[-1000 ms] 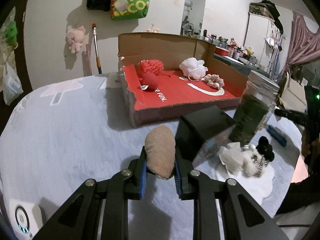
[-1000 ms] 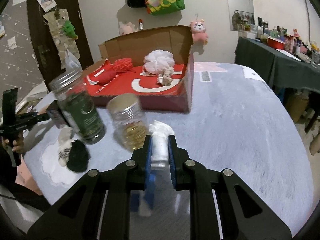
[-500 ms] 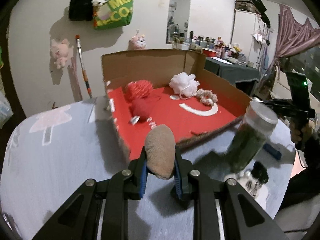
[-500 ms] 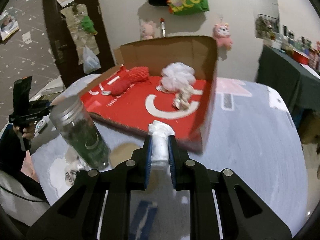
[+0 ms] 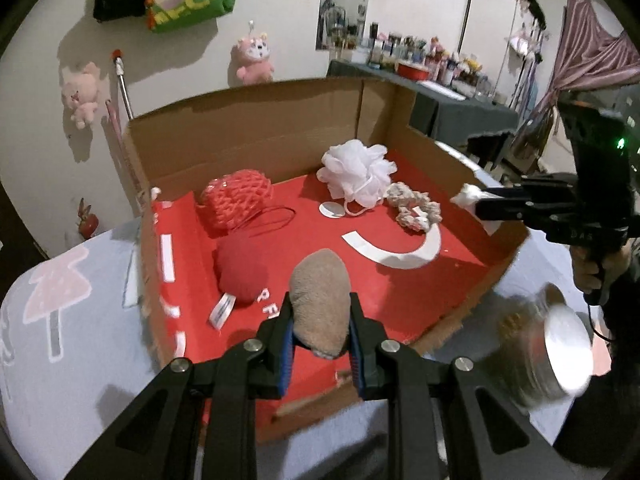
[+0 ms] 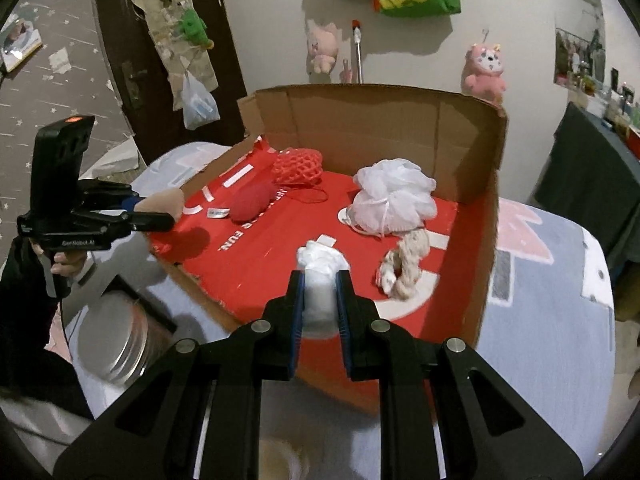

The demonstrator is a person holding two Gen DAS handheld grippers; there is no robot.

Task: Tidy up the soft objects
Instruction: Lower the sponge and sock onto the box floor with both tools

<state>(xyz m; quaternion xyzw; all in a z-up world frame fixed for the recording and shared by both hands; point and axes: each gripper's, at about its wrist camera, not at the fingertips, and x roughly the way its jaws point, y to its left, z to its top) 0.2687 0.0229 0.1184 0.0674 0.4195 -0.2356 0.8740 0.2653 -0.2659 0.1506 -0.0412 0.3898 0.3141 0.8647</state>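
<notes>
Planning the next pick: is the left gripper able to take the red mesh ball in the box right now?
Probably not: the left gripper is shut on the tan plush. The path to the red mesh ball looks open.

tan plush [image 5: 320, 304], red box floor [image 5: 400, 280]

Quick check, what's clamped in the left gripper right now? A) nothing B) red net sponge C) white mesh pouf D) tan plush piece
D: the left gripper is shut on the tan plush piece, held over the red box; the white mesh pouf and red net sponge lie inside the box.
</notes>
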